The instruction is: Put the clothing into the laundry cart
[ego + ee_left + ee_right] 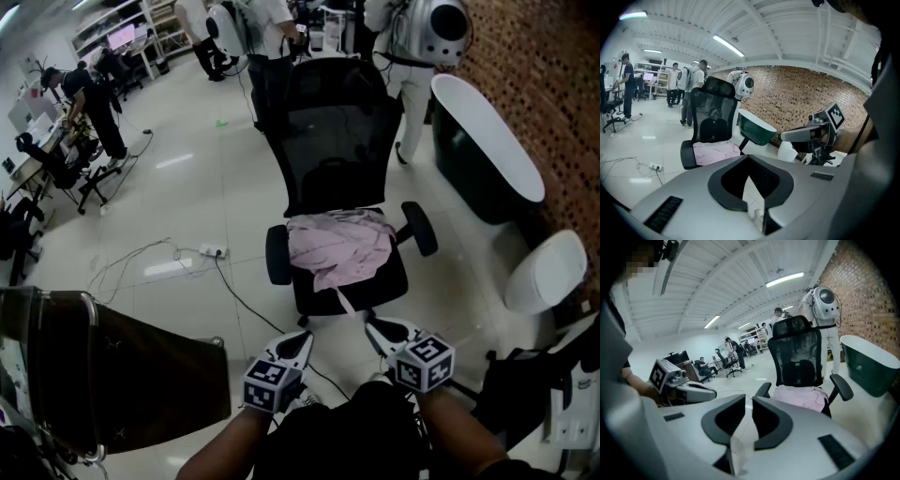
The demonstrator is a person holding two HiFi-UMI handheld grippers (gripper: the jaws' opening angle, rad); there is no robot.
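A crumpled pink garment (337, 246) lies on the seat of a black mesh office chair (337, 122), with a thin strip hanging over the seat's front edge. It also shows as the pink garment (716, 151) and the pink garment (800, 397) in the two gripper views. My left gripper (305, 336) is held low in front of the chair, its tips together and empty (748, 157). My right gripper (370, 323) sits beside it, just short of the hanging strip. A narrow gap shows between its jaws (749, 399), with nothing in it. The dark laundry cart (112, 375) stands at my lower left.
A dark green bathtub (483, 145) with a white rim stands along the brick wall at right, and a white rounded fixture (548, 272) sits below it. A power strip (211, 251) and cables lie on the floor left of the chair. People and a white suited figure (436, 28) stand behind.
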